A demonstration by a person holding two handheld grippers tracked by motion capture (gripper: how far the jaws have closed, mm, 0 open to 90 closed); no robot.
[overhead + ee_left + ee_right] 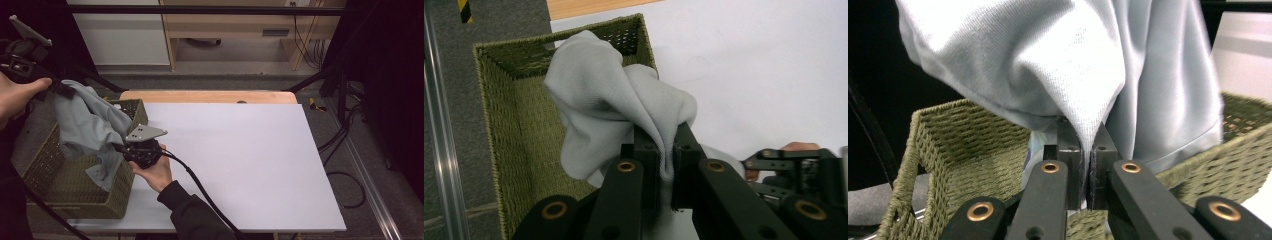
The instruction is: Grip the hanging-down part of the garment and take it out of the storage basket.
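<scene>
Cloth (87,127) hangs over the basket (75,197) at the bench's (240,160) left edge, clamped in both left gripper (666,152) and right gripper (1086,145) jaws; lift-out step in hand; next move likely requires raising it clear and spreading it on the bench.

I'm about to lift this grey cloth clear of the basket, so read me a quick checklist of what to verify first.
1. Left gripper jaws clamped on the grey cloth: ok.
2. Right gripper jaws clamped on a fold of the cloth: ok.
3. Cloth fully out of the woven basket: not ok, its lower end hangs inside.
4. White table bare to lay it on: ok.
5. Cloth snagged on the basket rim: cannot tell.
</scene>
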